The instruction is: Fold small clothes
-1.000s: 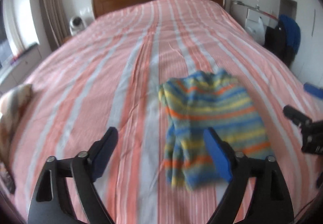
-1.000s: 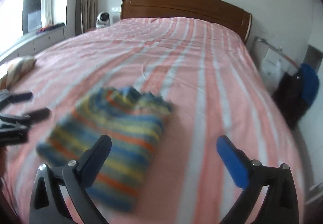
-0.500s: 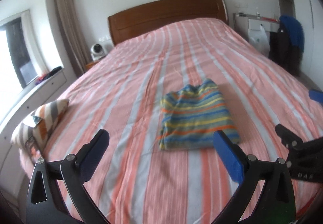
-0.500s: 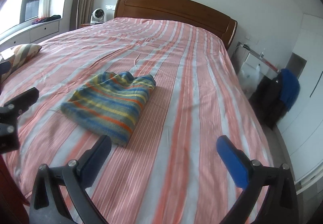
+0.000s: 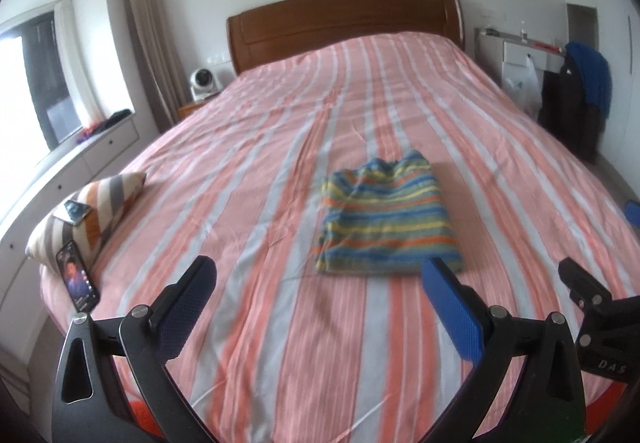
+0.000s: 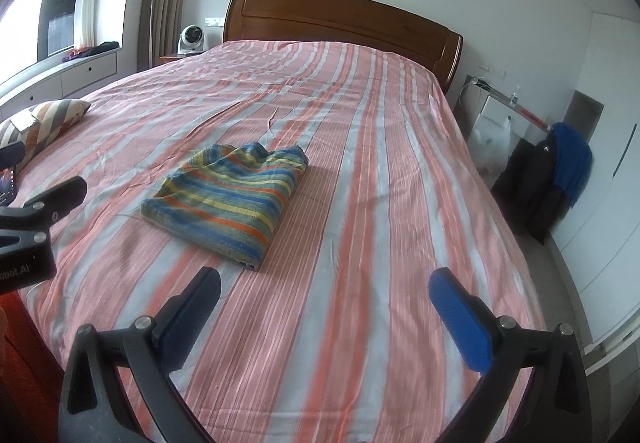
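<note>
A small garment with blue, yellow, green and orange stripes [image 5: 386,217] lies folded into a flat rectangle on the pink striped bedspread [image 5: 280,171]. It also shows in the right wrist view [image 6: 232,195]. My left gripper [image 5: 318,297] is open and empty, held back above the foot of the bed, short of the garment. My right gripper [image 6: 324,303] is open and empty, also back from the garment, to its right. Neither touches the cloth.
A striped pillow [image 5: 86,209] lies at the bed's left edge with a phone [image 5: 78,281] leaning by it. A wooden headboard [image 5: 344,23] stands at the far end. A chair with dark and blue clothes [image 6: 552,179] stands right of the bed.
Both grippers have pulled back and up from the folded garment toward the foot of the bed. The garment has stayed in place, folded.
</note>
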`<move>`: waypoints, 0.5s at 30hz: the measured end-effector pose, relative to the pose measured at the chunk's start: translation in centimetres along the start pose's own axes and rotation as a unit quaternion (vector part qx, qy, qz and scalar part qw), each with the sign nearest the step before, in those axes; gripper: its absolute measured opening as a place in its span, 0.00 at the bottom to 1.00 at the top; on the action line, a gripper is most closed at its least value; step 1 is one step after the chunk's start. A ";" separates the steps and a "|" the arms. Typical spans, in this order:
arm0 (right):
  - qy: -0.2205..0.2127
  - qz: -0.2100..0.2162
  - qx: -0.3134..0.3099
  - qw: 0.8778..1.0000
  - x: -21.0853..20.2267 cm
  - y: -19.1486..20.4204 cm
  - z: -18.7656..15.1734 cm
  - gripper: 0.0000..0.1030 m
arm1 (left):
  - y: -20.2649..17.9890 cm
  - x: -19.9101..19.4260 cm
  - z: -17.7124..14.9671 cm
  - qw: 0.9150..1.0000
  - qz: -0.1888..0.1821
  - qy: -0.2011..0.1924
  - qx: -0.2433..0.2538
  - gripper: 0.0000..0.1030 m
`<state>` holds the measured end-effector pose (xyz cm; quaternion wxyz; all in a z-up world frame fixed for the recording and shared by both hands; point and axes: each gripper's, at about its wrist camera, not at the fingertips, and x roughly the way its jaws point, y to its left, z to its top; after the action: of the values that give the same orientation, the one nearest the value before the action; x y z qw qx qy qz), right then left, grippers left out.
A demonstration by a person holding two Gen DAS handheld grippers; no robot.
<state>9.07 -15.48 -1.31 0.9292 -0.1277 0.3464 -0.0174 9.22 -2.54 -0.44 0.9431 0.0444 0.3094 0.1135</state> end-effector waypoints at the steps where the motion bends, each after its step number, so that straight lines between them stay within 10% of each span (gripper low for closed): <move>1: 0.000 -0.002 0.000 1.000 0.0 0.0 0.0 1.00 | -0.1 0.0 -0.1 1.000 0.000 0.003 0.001 1.00; 15: 0.022 0.047 0.029 0.998 -0.5 -0.4 -0.4 0.99 | 0.2 0.0 -0.4 0.998 -0.036 0.046 -0.004 1.00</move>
<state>8.42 -15.94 -1.20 0.9246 -0.0839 0.3714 0.0140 8.98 -2.35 -0.70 0.9314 0.0239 0.3537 0.0827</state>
